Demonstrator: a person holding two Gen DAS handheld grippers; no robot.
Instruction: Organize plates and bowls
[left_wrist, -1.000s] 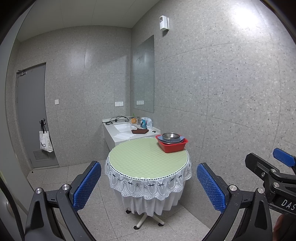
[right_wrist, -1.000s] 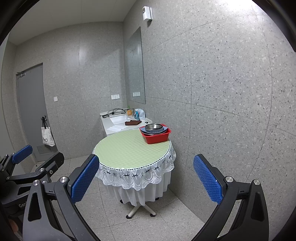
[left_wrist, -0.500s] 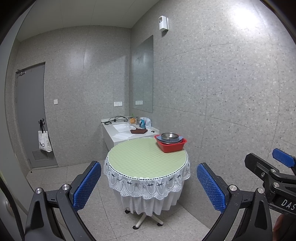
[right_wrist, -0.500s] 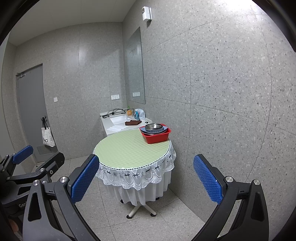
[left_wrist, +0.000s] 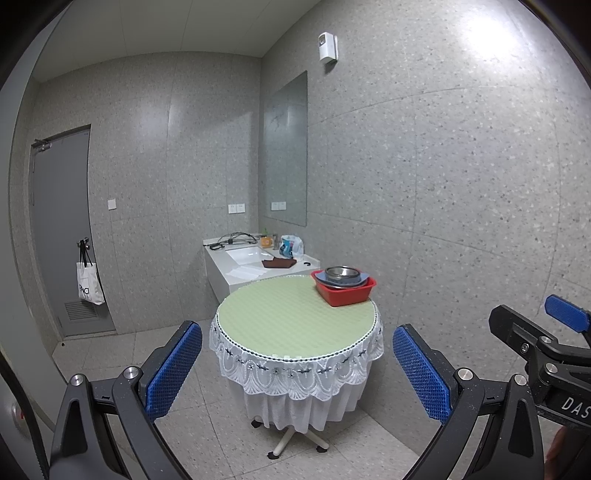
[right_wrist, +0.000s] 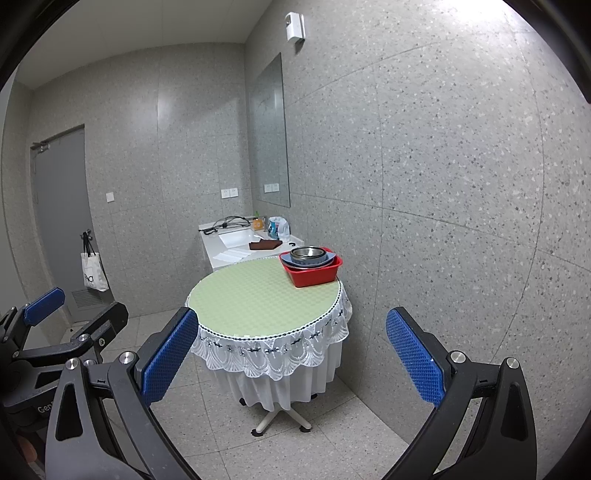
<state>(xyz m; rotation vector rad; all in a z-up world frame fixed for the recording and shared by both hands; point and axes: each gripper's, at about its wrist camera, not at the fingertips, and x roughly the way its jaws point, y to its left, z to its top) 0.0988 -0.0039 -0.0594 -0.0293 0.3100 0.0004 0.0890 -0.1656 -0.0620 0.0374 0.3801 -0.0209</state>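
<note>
While both grippers' jaws gape wide and empty, the red basin (left_wrist: 345, 291) sits at the table (left_wrist: 280, 317) edge by the wall.

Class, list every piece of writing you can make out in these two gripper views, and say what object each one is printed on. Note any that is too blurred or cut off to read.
"DAS", cut off at the picture's edge: on the right gripper body, seen in the left wrist view.
"Gen", cut off: on the left gripper body, seen in the right wrist view.
Dark print on the white tote bag hanging by the door: too blurred to read.
Label on the blue-and-white packet by the sink: too small to read.
</note>
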